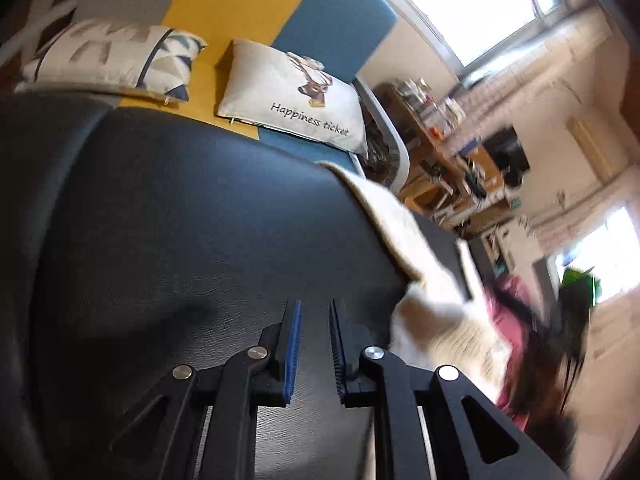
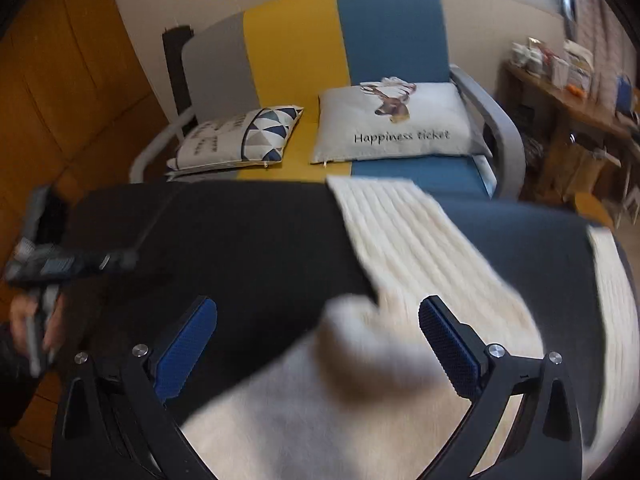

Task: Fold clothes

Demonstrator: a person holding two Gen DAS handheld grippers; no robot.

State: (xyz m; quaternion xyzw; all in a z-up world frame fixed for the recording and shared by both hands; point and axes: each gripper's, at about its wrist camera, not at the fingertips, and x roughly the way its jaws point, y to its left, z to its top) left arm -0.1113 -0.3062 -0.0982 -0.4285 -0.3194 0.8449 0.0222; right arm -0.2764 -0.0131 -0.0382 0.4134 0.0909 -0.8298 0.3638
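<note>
On the dark table (image 2: pixel 248 240), the cream sweater (image 2: pixel 408 240) stretches toward the sofa (image 2: pixel 392 32), both grippers' jaws released.

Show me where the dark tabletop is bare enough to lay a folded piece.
The dark tabletop is bare on its left part, between the cream knit garment and the sofa-side edge near the pillows. The right part is crowded: the garment drapes across it, under the open right gripper.
</note>
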